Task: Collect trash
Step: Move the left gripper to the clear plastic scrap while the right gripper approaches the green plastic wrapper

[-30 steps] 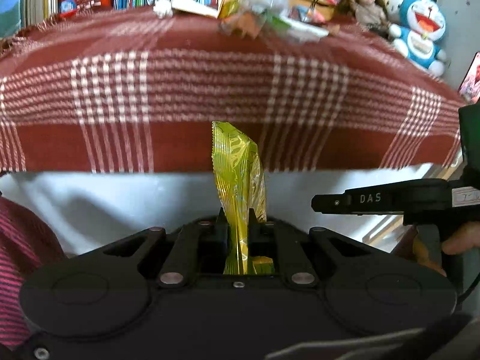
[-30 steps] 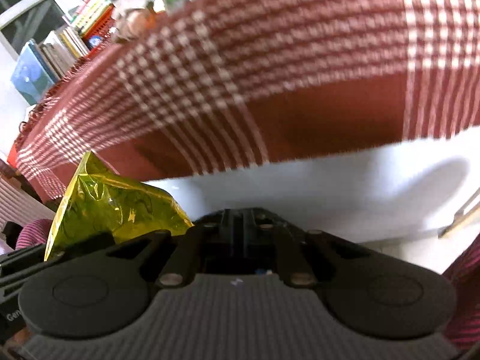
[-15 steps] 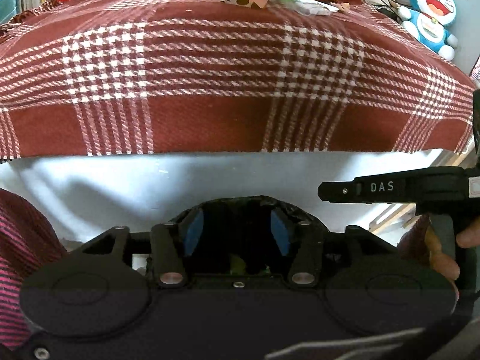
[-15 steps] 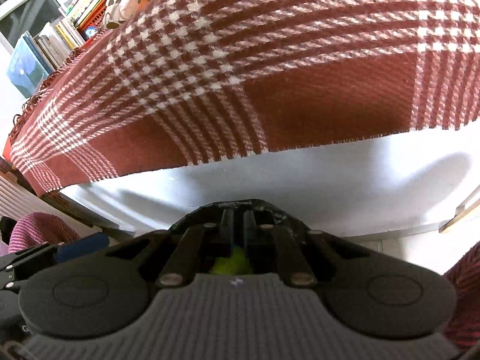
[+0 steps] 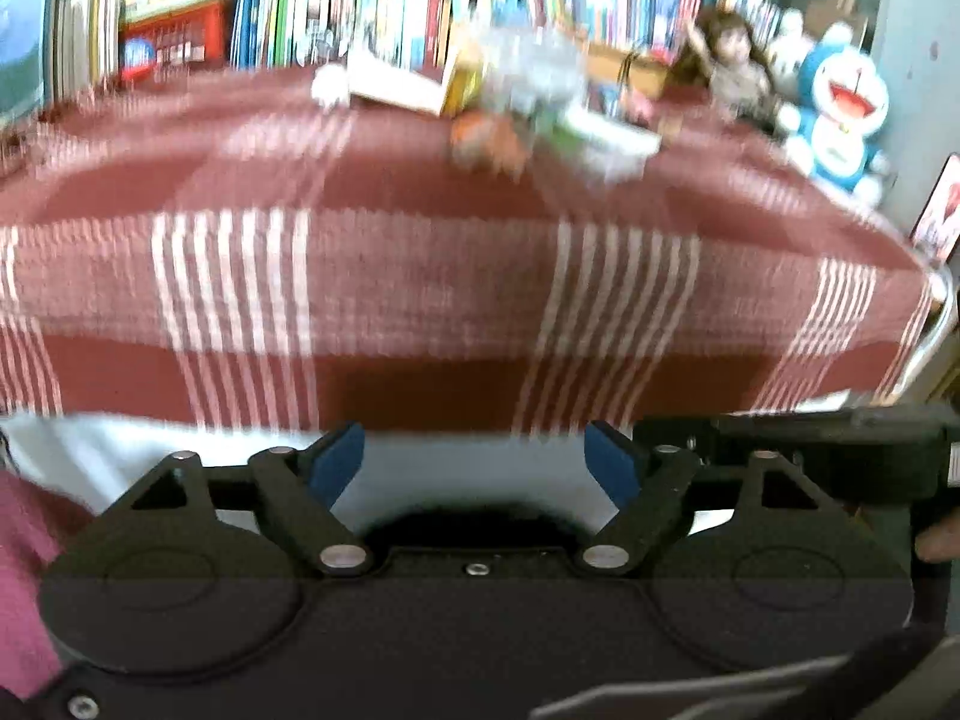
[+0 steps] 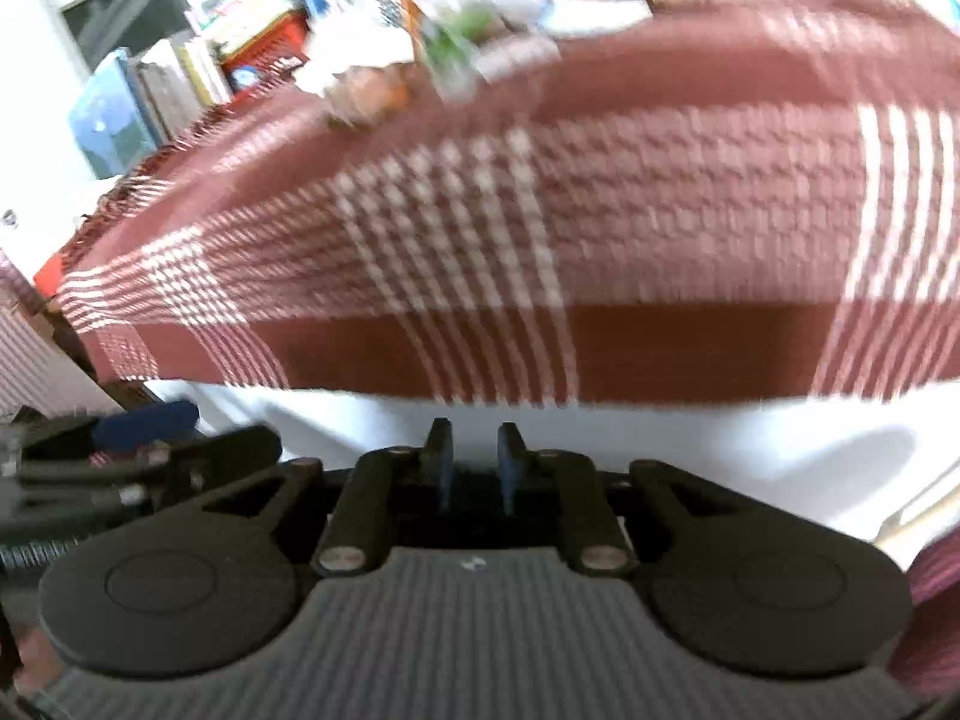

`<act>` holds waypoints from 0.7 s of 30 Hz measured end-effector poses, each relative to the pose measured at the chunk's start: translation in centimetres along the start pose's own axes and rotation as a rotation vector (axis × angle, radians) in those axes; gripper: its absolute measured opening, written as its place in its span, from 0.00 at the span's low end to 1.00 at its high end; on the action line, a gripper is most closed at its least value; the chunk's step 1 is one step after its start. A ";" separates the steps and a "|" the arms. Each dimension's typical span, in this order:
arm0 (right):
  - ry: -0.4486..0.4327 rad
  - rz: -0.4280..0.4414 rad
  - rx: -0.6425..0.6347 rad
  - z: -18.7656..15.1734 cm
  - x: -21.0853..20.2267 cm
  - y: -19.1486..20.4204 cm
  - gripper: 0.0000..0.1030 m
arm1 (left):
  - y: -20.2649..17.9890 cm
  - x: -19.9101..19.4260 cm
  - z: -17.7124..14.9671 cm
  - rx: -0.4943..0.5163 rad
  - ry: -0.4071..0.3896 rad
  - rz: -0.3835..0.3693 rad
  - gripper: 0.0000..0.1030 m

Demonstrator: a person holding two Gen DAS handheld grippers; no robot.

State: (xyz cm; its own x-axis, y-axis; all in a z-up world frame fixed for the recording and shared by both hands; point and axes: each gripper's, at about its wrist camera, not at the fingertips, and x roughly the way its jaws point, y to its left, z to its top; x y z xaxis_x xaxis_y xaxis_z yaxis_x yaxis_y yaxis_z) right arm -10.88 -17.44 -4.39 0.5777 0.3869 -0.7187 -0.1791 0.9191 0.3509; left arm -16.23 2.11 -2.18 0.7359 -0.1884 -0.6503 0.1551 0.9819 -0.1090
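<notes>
My left gripper [image 5: 474,450] is open, its blue pads [image 5: 336,456] spread wide with nothing between them. It hovers at the near edge of the table, which is covered by a red plaid cloth [image 5: 420,276]. A blurred pile of trash [image 5: 528,102] (clear plastic, orange and green wrappers, white paper) lies at the far side of the cloth. The pile of trash [image 6: 420,60] shows at the top of the right wrist view too. My right gripper [image 6: 475,450] has its fingers nearly together and holds nothing. The yellow wrapper is out of sight.
Books [image 5: 360,12] line the shelf behind the table, with a doll [image 5: 726,60] and a blue cat toy [image 5: 840,114] at the far right. A dark curved rim [image 5: 468,519] sits just below my left fingers. White table front [image 6: 660,456] lies under the cloth edge.
One second ago my left gripper was shut on a yellow wrapper; it let go low inside a black rim. Now both grippers have lifted, the left jaws spread wide, and the views blur with motion.
</notes>
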 end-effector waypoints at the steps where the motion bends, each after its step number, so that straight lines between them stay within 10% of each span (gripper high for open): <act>1: -0.021 -0.002 -0.019 0.5 -0.5 0.3 0.39 | -0.1 -0.3 0.8 0.001 -0.024 -0.003 0.80; 11: -0.206 -0.032 -0.133 5.6 -3.5 0.9 0.55 | 0.0 -0.1 7.1 0.029 -0.244 -0.012 0.85; 21: -0.291 -0.078 -0.179 9.5 -3.1 0.3 0.56 | -0.3 4.8 10.6 0.020 -0.227 -0.007 0.54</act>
State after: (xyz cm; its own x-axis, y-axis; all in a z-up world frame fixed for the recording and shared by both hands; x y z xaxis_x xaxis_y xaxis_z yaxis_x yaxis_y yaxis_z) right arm -5.18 -19.04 3.59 0.7933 0.3011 -0.5292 -0.2469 0.9536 0.1725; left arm -5.70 0.72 2.71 0.8636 -0.1977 -0.4637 0.1726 0.9802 -0.0965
